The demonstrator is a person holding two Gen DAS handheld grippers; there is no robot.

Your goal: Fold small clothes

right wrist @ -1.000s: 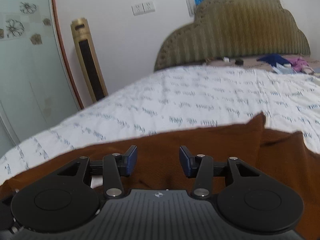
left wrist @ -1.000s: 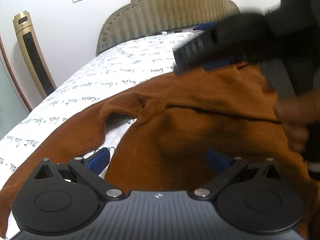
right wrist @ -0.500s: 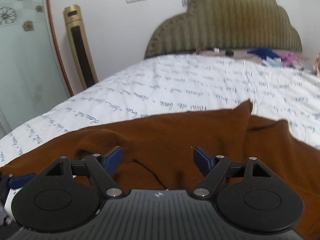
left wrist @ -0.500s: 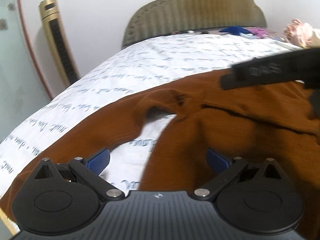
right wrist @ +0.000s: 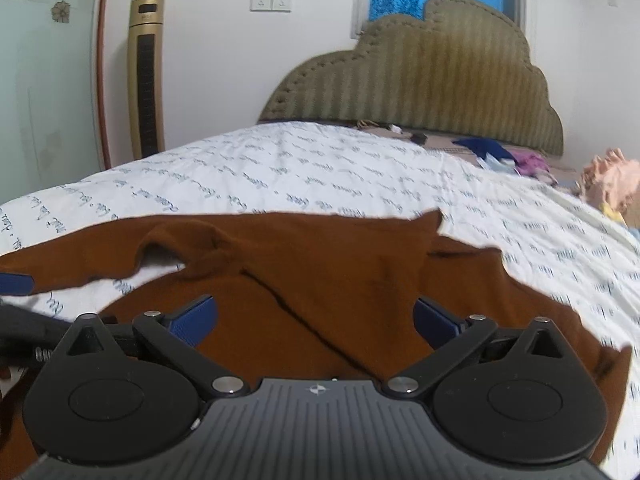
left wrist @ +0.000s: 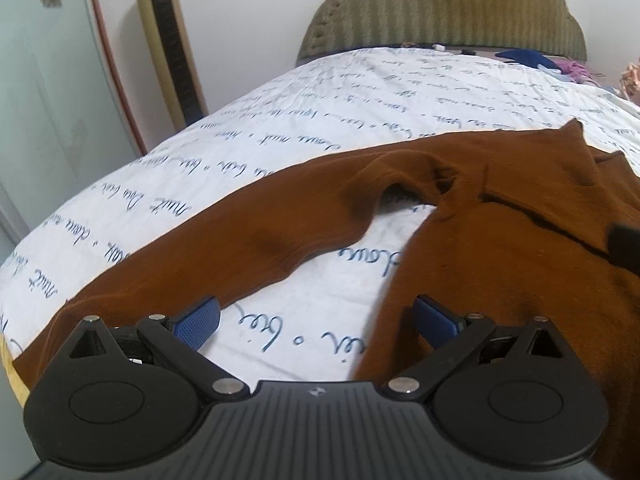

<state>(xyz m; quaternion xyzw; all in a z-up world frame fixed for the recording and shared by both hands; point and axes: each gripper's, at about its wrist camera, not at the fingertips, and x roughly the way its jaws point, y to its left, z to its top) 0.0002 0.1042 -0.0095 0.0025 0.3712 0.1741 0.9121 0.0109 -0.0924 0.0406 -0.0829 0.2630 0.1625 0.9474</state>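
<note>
A brown long-sleeved top (left wrist: 500,216) lies on the white bedsheet with blue writing (left wrist: 320,128). One sleeve (left wrist: 224,256) stretches out to the left. A folded flap lies across the body (right wrist: 312,264). My left gripper (left wrist: 316,322) is open above the bare sheet between the sleeve and the body, and nothing is between its blue pads. My right gripper (right wrist: 314,320) hovers over the body of the top; its jaws are opening wide and hold nothing. A bit of the right gripper shows at the right edge of the left wrist view, and a left pad (right wrist: 14,284) at the left edge of the right wrist view.
A padded olive headboard (right wrist: 420,88) stands at the far end of the bed. A pile of small clothes (right wrist: 516,158) and a peach item (right wrist: 612,184) lie near it at the right. A gold tower fan (right wrist: 146,76) stands by the wall on the left.
The right gripper's jaws spread from narrow to wide and it drew back from the cloth. The left gripper shifted left, so the sleeve and bare sheet now fill its view.
</note>
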